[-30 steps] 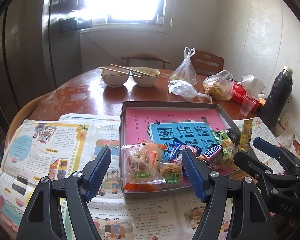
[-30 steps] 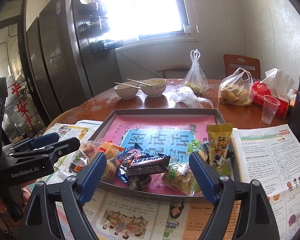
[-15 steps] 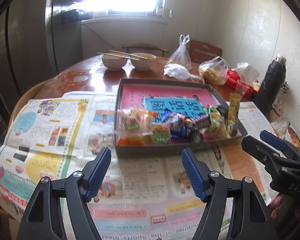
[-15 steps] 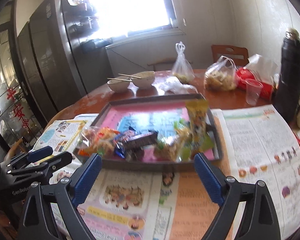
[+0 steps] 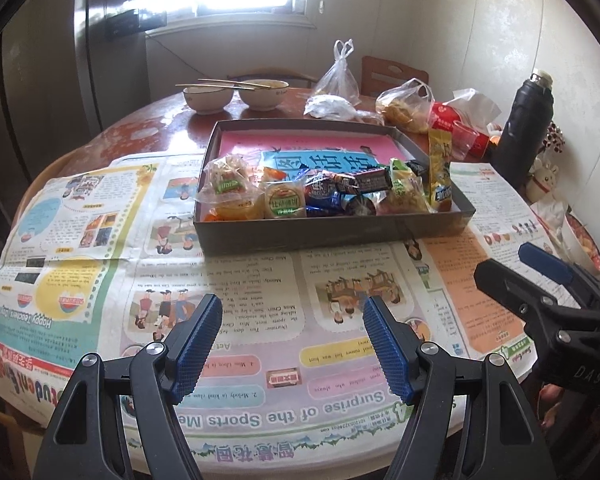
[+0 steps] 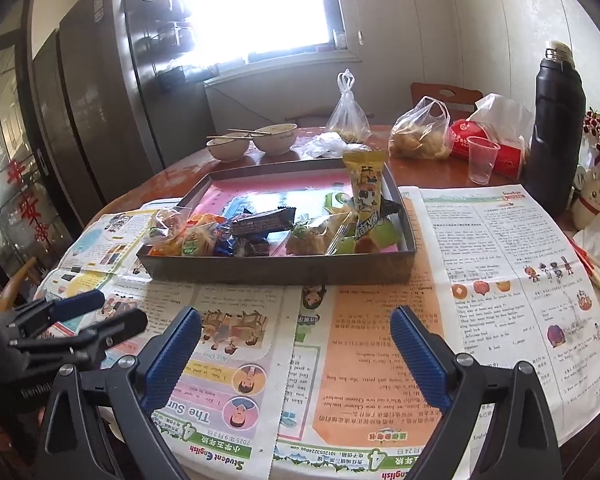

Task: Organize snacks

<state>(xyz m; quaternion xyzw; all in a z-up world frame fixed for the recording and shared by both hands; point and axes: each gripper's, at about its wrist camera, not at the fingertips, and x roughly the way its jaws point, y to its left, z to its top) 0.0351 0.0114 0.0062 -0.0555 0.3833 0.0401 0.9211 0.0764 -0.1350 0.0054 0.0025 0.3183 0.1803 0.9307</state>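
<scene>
A shallow grey box (image 5: 332,232) stands on newspaper in the middle of the round table, its front wall (image 6: 276,272) towards me. Along its near side lie several snacks: a clear bag of sweets (image 5: 228,184), a green-labelled cake (image 5: 284,202), a Snickers bar (image 6: 264,220) and an upright yellow stick packet (image 6: 366,188). My left gripper (image 5: 292,304) hovers open over the newspaper, short of the box, with nothing between its fingers. My right gripper (image 6: 296,314) is beside it on the right, its jaws opening wider and empty.
Newspaper sheets (image 5: 80,220) cover the near half of the table. Behind the box are two bowls with chopsticks (image 5: 236,94), tied plastic bags (image 5: 404,104), a clear cup (image 6: 482,158) and a tall black flask (image 6: 556,128). A wooden chair (image 6: 444,96) stands at the wall.
Both grippers have drawn back from the box towards the table's near edge, so the snacks no longer sit between the fingers. The right jaws have spread wider.
</scene>
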